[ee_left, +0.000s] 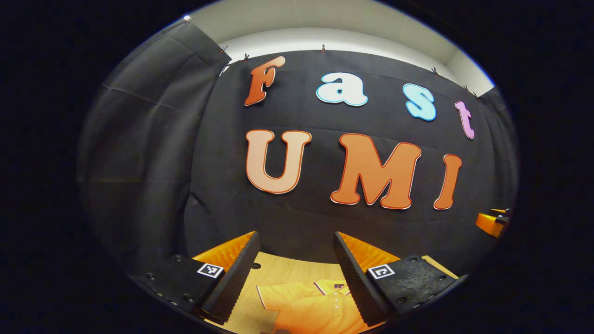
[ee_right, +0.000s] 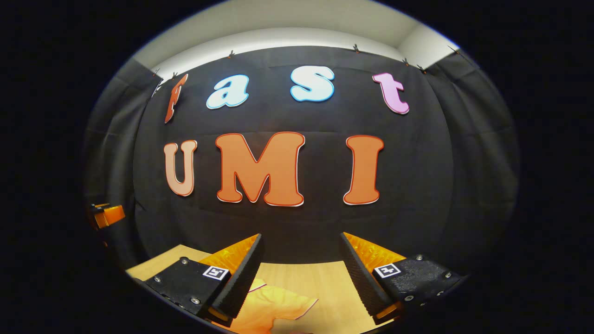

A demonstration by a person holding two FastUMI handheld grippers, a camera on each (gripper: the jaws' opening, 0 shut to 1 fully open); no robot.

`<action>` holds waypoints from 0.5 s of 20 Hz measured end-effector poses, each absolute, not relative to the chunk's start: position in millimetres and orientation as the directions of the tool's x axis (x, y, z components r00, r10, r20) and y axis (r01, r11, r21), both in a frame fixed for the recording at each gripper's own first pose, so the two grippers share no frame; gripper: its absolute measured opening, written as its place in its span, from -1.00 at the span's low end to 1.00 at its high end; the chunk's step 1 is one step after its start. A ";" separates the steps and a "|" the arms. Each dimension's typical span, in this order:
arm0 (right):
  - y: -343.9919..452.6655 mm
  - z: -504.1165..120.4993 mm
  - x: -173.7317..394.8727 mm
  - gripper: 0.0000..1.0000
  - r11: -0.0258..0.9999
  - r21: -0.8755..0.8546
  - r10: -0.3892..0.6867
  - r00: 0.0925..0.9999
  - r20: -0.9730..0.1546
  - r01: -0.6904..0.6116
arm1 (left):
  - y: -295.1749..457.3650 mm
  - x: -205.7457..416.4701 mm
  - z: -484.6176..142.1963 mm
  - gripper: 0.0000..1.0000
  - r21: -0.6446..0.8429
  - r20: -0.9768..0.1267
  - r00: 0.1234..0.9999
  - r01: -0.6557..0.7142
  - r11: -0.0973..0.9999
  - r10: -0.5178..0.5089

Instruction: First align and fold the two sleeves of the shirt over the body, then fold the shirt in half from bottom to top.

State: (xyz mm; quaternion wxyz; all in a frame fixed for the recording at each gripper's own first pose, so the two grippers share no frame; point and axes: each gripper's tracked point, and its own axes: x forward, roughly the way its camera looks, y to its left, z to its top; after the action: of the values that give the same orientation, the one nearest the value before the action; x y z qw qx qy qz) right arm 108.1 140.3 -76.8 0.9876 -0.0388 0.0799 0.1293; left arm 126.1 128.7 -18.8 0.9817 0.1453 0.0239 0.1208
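Note:
An orange polo shirt (ee_left: pixel 311 306) with a buttoned collar lies flat on the wooden table (ee_left: pixel 283 271), low in the left gripper view. My left gripper (ee_left: pixel 294 253) hangs above it, open, with nothing between its fingers. In the right gripper view a short sleeve of the shirt (ee_right: pixel 278 308) with a dark-trimmed edge lies on the table (ee_right: pixel 325 278). My right gripper (ee_right: pixel 301 255) is open and empty, held above that sleeve. Both grippers point at the booth's black back wall, well clear of the cloth.
The other gripper (ee_left: pixel 494 222) appears at the right edge of the left gripper view, and the other gripper (ee_right: pixel 106 215) at the left edge of the right gripper view. Bare wood lies to the right of the sleeve. The black wall stands right behind the table.

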 end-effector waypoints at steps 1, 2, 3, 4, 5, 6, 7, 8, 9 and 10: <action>137.4 -77.1 111.4 0.96 0.971 -0.022 0.232 0.957 -0.174 -0.239 | 131.4 134.0 -21.0 0.94 0.294 -0.020 0.972 -0.218 0.931 0.234; 135.7 -75.7 113.4 0.97 0.977 -0.004 0.207 0.963 -0.170 -0.211 | 134.8 141.7 -22.2 0.94 0.294 -0.033 0.974 -0.203 0.934 0.223; 133.0 -73.6 118.1 0.97 0.984 -0.001 0.174 0.972 -0.155 -0.176 | 135.9 147.5 -25.6 0.94 0.291 -0.041 0.977 -0.189 0.938 0.209; 130.1 -71.7 121.6 0.97 0.989 -0.008 0.146 0.979 -0.145 -0.149 | 138.7 153.8 -27.1 0.94 0.288 -0.048 0.978 -0.180 0.941 0.201; 129.4 -73.6 121.5 1.00 0.991 -0.016 0.129 0.980 -0.151 -0.133 | 143.4 158.9 -29.8 0.94 0.285 -0.060 0.978 -0.174 0.943 0.199; 130.8 -75.9 120.9 0.96 0.992 -0.020 0.122 0.979 -0.163 -0.127 | 146.3 161.8 -29.7 0.95 0.281 -0.068 0.979 -0.167 0.945 0.193; 131.8 -78.0 119.6 0.97 0.992 -0.020 0.117 0.978 -0.175 -0.123 | 147.6 162.4 -32.9 0.95 0.275 -0.071 0.981 -0.156 0.949 0.182; 135.4 -79.8 117.7 0.96 0.992 -0.009 0.125 0.974 -0.187 -0.129 | 148.6 164.9 -33.2 0.95 0.272 -0.077 0.982 -0.144 0.952 0.170; 141.1 -80.1 116.8 0.96 0.990 0.010 0.138 0.971 -0.194 -0.139 | 151.2 166.7 -34.9 0.94 0.273 -0.086 0.983 -0.131 0.953 0.160; 142.8 -83.7 118.9 0.96 0.991 0.014 0.133 0.969 -0.207 -0.133 | 154.4 167.8 -36.2 0.94 0.279 -0.097 0.983 -0.124 0.952 0.157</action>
State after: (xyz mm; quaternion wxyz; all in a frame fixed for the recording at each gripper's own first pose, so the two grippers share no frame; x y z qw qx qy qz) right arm 118.9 142.8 -83.7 0.9923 0.0000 0.1041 0.0672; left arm 167.8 154.4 -36.2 0.9862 0.1373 0.0591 0.0712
